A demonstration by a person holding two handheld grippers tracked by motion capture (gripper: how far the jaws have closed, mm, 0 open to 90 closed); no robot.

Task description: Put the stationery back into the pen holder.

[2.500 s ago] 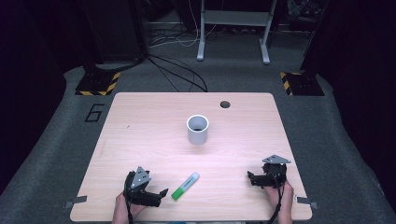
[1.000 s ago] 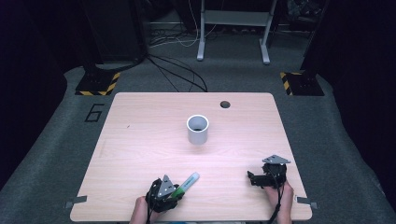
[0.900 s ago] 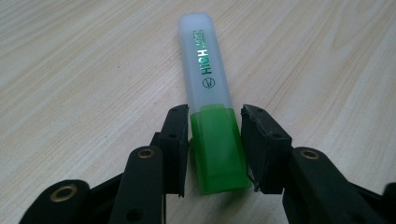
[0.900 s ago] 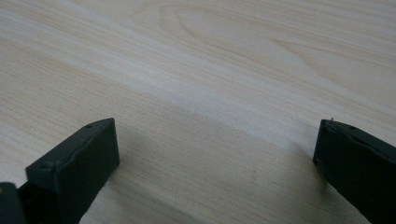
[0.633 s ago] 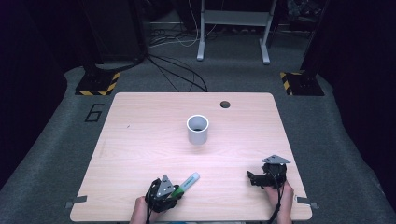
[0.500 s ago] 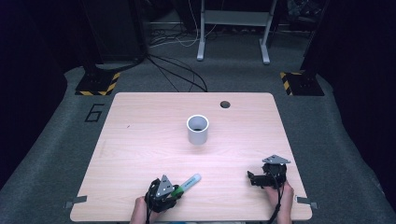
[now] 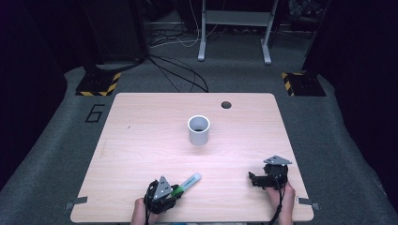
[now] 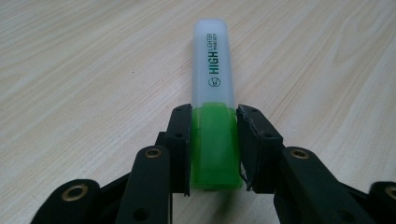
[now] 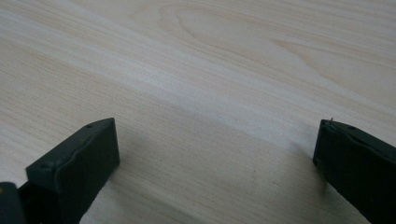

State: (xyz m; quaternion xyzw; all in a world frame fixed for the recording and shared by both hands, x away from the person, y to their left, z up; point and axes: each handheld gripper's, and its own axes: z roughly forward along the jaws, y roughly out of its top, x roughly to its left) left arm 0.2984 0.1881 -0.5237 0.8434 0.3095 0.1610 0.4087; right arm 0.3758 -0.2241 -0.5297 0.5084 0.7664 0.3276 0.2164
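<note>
A highlighter (image 7: 188, 182) with a green body and a frosted white cap lies on the wooden table (image 7: 141, 140) near its front edge. My left gripper (image 7: 172, 193) is shut on it. In the left gripper view the two black pads (image 8: 180, 140) press the sides of the green body, and the highlighter (image 8: 214, 79) points away with its cap past the tips. My left gripper (image 8: 214, 119) rests low on the table. At the front right, my right gripper (image 7: 254, 179) stands open. My right gripper (image 9: 217, 135) has only bare wood between its wide-spread jaws.
A white cylindrical cup (image 7: 198, 130) stands upright, mouth up, in the middle of the table. A dark round cable hole (image 7: 226, 104) sits near the far edge. Beyond the table are grey floor, cables and a stand's legs.
My left gripper moved right from the front left to the highlighter's green end and now grips it. Over the last second nothing visibly shifts. The right gripper has kept still.
</note>
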